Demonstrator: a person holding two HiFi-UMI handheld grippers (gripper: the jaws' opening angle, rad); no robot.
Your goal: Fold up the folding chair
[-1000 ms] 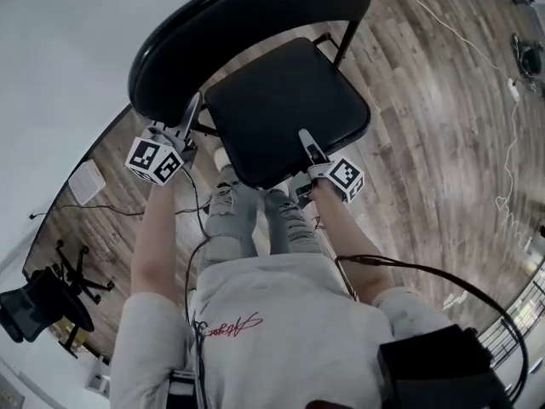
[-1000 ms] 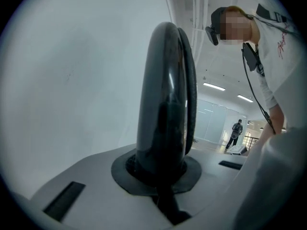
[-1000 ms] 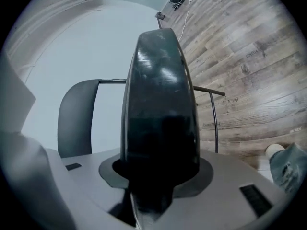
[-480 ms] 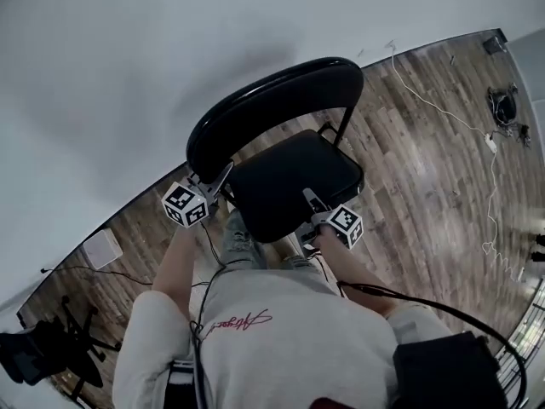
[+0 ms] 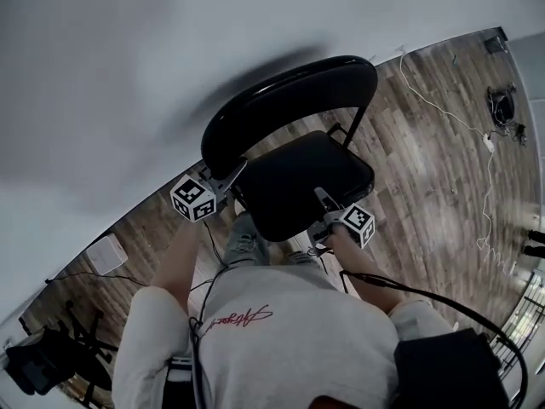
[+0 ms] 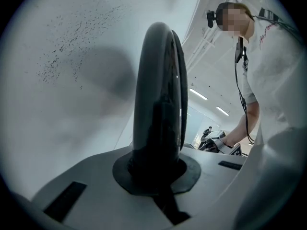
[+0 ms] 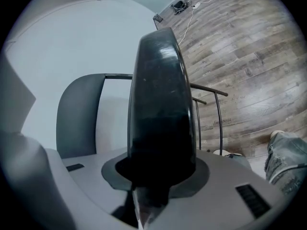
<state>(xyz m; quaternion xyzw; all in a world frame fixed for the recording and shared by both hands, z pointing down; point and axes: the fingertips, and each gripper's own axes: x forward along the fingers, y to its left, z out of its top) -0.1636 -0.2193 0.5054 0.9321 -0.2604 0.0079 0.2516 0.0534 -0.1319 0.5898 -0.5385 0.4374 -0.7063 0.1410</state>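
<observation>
folding chair (image 5: 306, 173): backrest (image 5: 281, 109) clamped in left claw (image 5: 238, 169), seat edge (image 5: 289, 231) in just-narrowed right claw (image 5: 320, 197)

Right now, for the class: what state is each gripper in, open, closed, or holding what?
Left gripper: closed on the chair's backrest.
Right gripper: jaws have just been closing, clamped on the seat at its front edge.

Left gripper (image 5: 233, 171): jaws clamped tight on backrest (image 5: 281, 100) rim.
Right gripper (image 5: 321, 196): jaws just closing, seat (image 5: 298, 177) edge between, apparently gripped.
</observation>
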